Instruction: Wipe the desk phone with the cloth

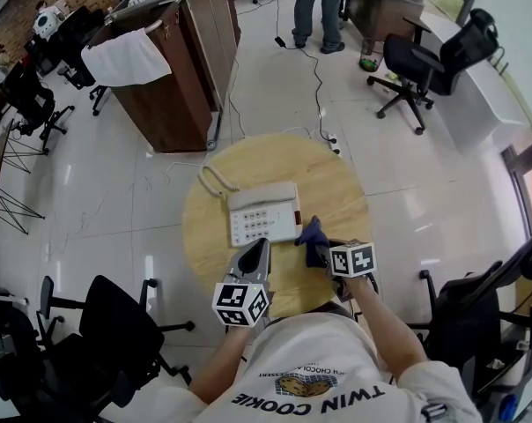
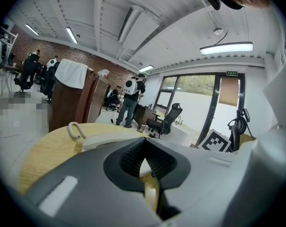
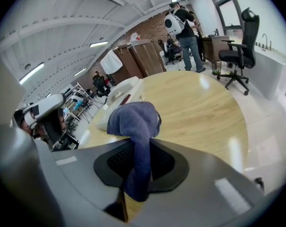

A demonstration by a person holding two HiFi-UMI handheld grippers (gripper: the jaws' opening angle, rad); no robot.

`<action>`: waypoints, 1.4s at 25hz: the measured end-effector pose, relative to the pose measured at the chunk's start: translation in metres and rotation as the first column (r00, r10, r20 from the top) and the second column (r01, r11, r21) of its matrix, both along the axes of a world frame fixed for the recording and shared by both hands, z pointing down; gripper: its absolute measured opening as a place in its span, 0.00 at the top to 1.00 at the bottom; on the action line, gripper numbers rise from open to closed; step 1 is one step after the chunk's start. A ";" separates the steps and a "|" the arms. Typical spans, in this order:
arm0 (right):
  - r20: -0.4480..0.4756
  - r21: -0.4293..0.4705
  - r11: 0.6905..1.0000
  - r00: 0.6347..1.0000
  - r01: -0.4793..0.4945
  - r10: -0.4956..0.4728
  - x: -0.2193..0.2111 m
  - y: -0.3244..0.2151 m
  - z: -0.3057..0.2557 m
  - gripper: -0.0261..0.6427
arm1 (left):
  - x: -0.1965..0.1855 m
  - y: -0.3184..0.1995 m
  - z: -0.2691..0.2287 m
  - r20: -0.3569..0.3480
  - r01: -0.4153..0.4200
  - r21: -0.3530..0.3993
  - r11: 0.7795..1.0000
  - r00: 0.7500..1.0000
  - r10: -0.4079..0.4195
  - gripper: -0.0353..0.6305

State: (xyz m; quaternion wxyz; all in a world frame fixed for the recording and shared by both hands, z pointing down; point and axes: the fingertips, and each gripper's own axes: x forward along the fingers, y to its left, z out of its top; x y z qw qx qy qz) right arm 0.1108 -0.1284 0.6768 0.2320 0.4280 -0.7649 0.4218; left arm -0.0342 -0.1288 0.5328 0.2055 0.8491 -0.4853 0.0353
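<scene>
A white desk phone [image 1: 262, 214] with a keypad and a coiled cord lies in the middle of the round wooden table [image 1: 336, 183]. My right gripper [image 1: 317, 247] is shut on a dark blue cloth [image 1: 312, 238], just right of the phone's near right corner. In the right gripper view the cloth [image 3: 136, 126] bunches out past the jaws, with the phone [image 3: 119, 96] beyond it to the left. My left gripper [image 1: 255, 261] hovers at the phone's near edge, jaws shut with nothing between them. The phone [image 2: 107, 141] fills the left gripper view just ahead.
A wooden lectern [image 1: 173, 69] draped with a white cloth stands behind the table. Black office chairs [image 1: 416, 69] stand at back right and near left [image 1: 116, 320]. A person [image 1: 319, 7] stands at the far back. Cables run over the white floor.
</scene>
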 end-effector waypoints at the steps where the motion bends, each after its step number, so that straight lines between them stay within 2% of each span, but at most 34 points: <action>1: 0.003 -0.002 1.000 1.000 -0.008 0.008 0.002 -0.003 0.000 0.86 | 0.001 -0.001 0.000 0.001 0.001 -0.001 1.000 1.000 -0.001 0.96; 15: 0.036 -0.011 1.000 0.999 -0.019 0.019 0.000 -0.046 0.006 0.86 | 0.001 -0.014 -0.005 -0.002 0.050 -0.001 0.999 0.999 -0.050 0.96; 35: 0.035 0.001 0.999 0.998 0.047 -0.047 -0.008 -0.104 0.005 0.86 | 0.016 -0.040 -0.002 0.027 0.073 -0.020 0.997 0.997 -0.072 0.96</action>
